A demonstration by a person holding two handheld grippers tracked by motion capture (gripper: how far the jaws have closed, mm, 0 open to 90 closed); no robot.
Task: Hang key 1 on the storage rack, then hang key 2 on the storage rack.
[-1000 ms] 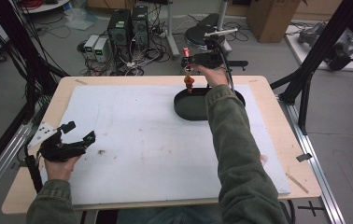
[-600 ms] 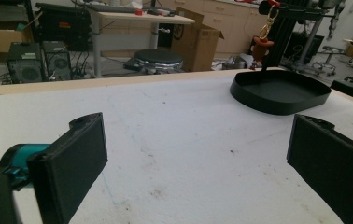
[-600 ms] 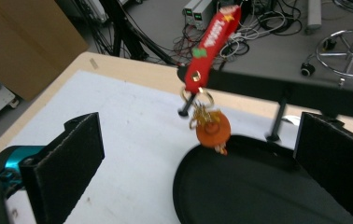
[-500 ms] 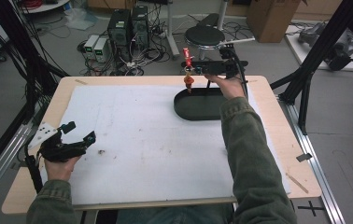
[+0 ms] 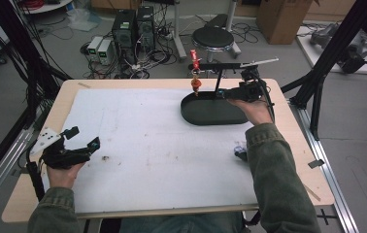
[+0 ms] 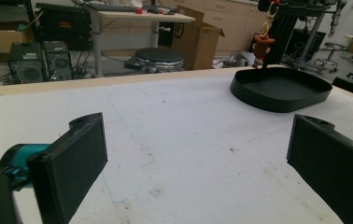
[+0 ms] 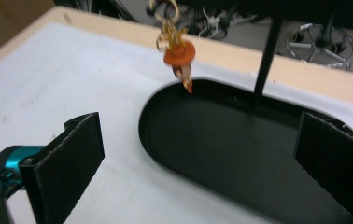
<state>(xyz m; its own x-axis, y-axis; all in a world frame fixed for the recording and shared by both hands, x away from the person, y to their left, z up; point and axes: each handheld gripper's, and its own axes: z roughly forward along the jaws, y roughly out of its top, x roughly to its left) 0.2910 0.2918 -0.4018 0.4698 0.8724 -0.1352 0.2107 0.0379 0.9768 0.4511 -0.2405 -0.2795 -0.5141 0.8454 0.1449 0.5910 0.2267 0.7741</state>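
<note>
right gripper [image 5: 231, 92] is held over the right end of the black tray [image 5: 206, 114], near the far right of the table [image 5: 288, 121]. its jaws stand wide apart with nothing between them; in the right gripper view [image 7: 198, 163] the tray floor lies under the gap. the orange charm [image 7: 180, 58] hangs ahead of this gripper and a bit to its left, dangling on a gold chain [image 7: 167, 25] just above the tray's far rim, not touching either jaw. in the high view the charm [image 5: 195, 86] hangs from a black stand arm [image 5: 220, 65] with a red clip [image 5: 194, 59] above it. the stand's thin post [image 7: 263, 56] rises from the tray ahead of the right gripper, between charm and right jaw.

left gripper [image 5: 85, 137] sits low at the near left of the white mat [image 5: 138, 141], well apart from the tray. its jaws are spread wide too, empty, bare mat ahead of them in the left gripper view [image 6: 198, 154]. from this gripper the tray [image 6: 282, 91] and charm [image 6: 261, 44] are far ahead and to the right.

a small blue thing [image 5: 240, 152] lies on the mat just beside the right sleeve [image 5: 274, 170]; too small to tell what it is.
</note>
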